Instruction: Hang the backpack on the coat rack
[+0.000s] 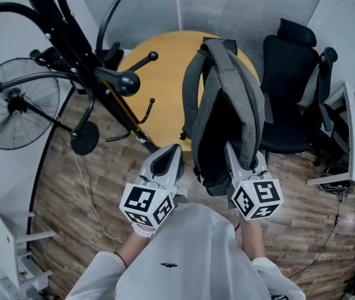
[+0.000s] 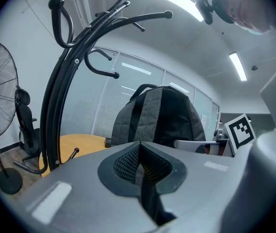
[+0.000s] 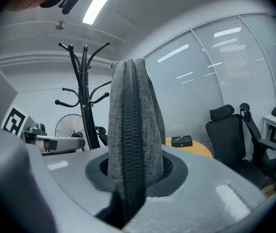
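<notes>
Black curved-arm metal coat rack [image 1: 71, 39] at left, grey fabric backpack [image 1: 227, 105] held aloft to its right.
Just right of the rack's lower pole, the left tongs [image 1: 168, 155] are pressed together and empty, aimed toward the round wooden surface [image 1: 165, 86]. Further right of the rack, the right tongs [image 1: 232, 152] pinch the backpack's grey webbed strap [image 3: 130, 130]; the bag is off the wooden floor, apart from every hook of the rack.
</notes>
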{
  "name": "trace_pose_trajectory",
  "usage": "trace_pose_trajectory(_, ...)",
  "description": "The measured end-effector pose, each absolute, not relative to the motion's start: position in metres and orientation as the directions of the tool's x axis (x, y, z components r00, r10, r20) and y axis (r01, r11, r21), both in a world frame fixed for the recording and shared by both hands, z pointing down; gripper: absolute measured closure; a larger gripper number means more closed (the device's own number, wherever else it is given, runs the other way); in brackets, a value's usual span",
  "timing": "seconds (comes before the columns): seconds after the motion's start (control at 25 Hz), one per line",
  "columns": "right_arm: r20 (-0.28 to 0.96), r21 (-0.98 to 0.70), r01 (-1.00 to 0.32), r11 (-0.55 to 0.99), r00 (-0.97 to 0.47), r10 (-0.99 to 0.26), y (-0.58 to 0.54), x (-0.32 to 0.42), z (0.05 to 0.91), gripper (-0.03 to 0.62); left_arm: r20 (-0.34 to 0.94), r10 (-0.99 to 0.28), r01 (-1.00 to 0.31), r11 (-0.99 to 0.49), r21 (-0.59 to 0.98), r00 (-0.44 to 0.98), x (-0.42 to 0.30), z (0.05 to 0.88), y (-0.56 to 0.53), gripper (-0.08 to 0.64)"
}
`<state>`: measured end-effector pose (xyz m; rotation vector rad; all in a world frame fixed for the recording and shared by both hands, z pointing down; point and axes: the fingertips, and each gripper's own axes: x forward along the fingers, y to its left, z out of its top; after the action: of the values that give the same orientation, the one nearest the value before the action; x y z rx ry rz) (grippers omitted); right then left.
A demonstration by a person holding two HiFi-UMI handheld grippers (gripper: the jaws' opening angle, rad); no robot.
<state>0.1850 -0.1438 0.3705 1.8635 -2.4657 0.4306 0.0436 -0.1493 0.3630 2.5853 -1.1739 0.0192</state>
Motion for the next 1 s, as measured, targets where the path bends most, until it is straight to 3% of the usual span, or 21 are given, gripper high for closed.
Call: trace_pose_trajectory(1.0, 0.195, -0.173, -0.885, 0.432, -0.461, -0.866, -0.162, 0.104, 0.365, 0.495, 0.140, -0.777, -0.776, -0.563, 0.283, 0.614, 0.000, 0.367, -0.165, 0.541)
